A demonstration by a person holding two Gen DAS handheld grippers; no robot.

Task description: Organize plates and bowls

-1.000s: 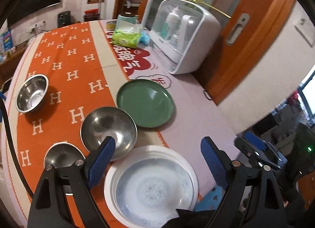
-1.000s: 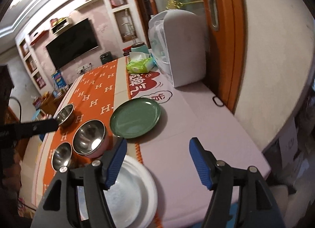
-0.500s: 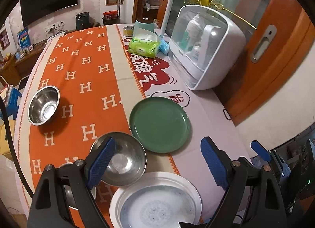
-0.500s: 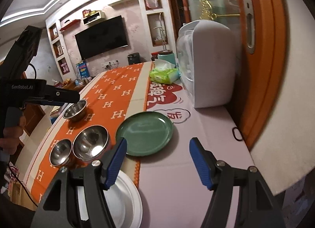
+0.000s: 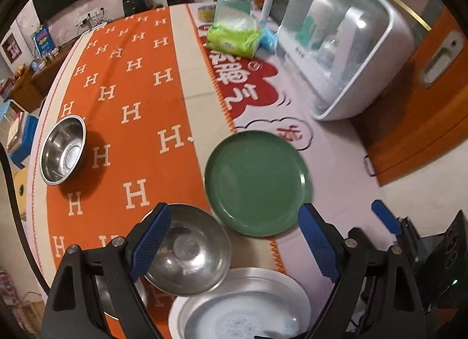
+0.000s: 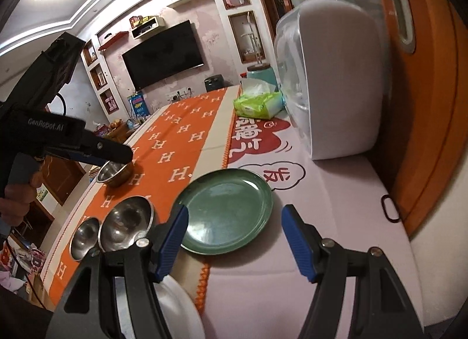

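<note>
A green plate (image 5: 257, 182) (image 6: 225, 210) lies on the table. A large steel bowl (image 5: 187, 251) (image 6: 127, 226) sits left of it, and a small steel bowl (image 6: 84, 236) beside that. Another steel bowl (image 5: 63, 149) (image 6: 114, 172) stands farther left. A white plate (image 5: 239, 306) (image 6: 178, 306) lies at the near edge. My left gripper (image 5: 234, 242) is open and empty, held above the large bowl and green plate. My right gripper (image 6: 234, 239) is open and empty, just above the green plate's near rim.
A white bottle steriliser (image 5: 345, 43) (image 6: 336, 81) stands at the right, next to an orange door (image 6: 424, 105). A green wipes pack (image 5: 234, 37) (image 6: 257, 103) and a teal canister (image 6: 260, 74) sit at the far end. An orange H-pattern cloth (image 5: 125, 81) covers the left half.
Both grippers have moved forward over the table. The green plate and bowls now sit closer and lower in both views. Both grippers stay open.
</note>
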